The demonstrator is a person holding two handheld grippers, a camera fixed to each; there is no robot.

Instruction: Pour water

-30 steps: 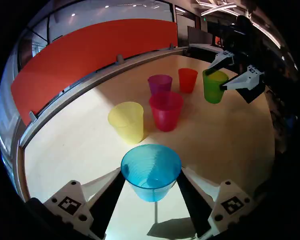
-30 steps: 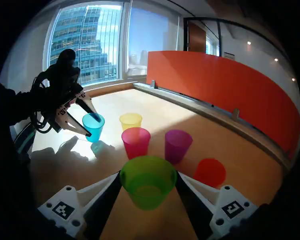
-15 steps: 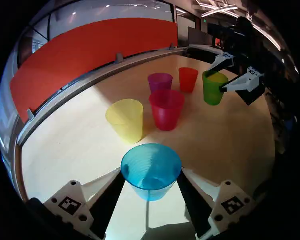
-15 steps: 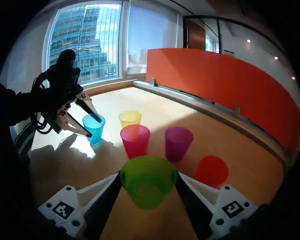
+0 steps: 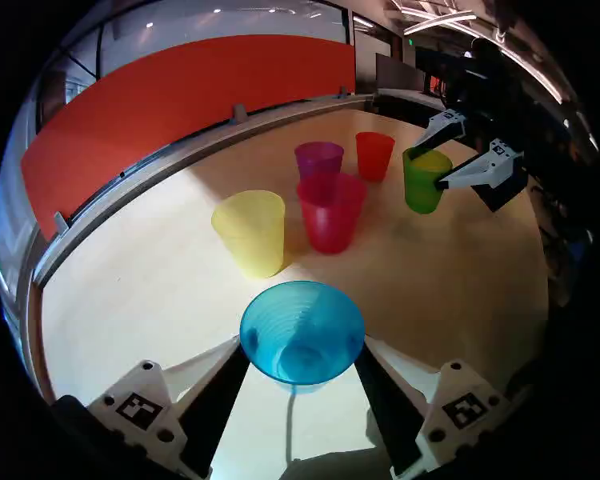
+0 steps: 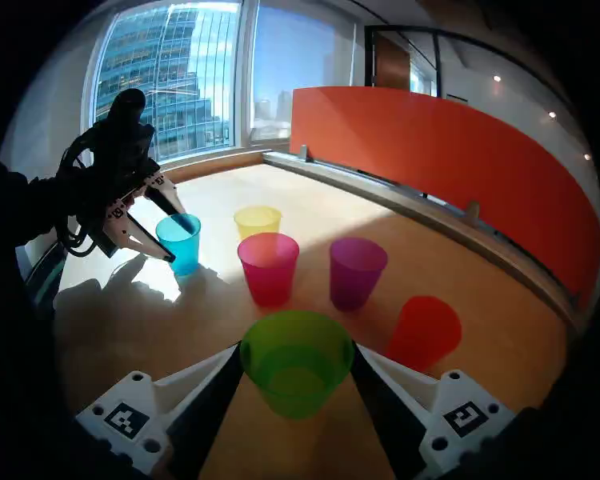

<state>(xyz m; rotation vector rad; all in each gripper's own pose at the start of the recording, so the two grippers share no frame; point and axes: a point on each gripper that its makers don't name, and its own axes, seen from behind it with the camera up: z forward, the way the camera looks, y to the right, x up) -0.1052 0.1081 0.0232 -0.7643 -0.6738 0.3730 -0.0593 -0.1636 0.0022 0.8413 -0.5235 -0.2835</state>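
Observation:
In the left gripper view my left gripper [image 5: 302, 352] is shut on a blue cup [image 5: 302, 336] with a little water at its bottom, held above the table. The right gripper view has my right gripper [image 6: 297, 364] shut on a green cup [image 6: 297, 360], also lifted. The other hand's green cup [image 5: 422, 179] and right gripper [image 5: 448, 158] appear far right in the left gripper view. The blue cup [image 6: 178, 243] and left gripper [image 6: 160, 232] appear at the left of the right gripper view. Yellow [image 5: 252, 232], pink [image 5: 329, 212], purple [image 5: 319, 159] and red [image 5: 374, 155] cups stand on the table.
The wooden table [image 5: 140, 288] ends at a grey rail [image 5: 180, 160] with an orange partition [image 5: 180, 96] behind it. A person's dark sleeve and hand [image 6: 52, 208] hold the left gripper. Large windows [image 6: 164, 88] lie beyond the table's far end.
Both held cups have risen slightly off the table. The standing cups have slid lower and nearer in the views as the grippers lifted and tilted.

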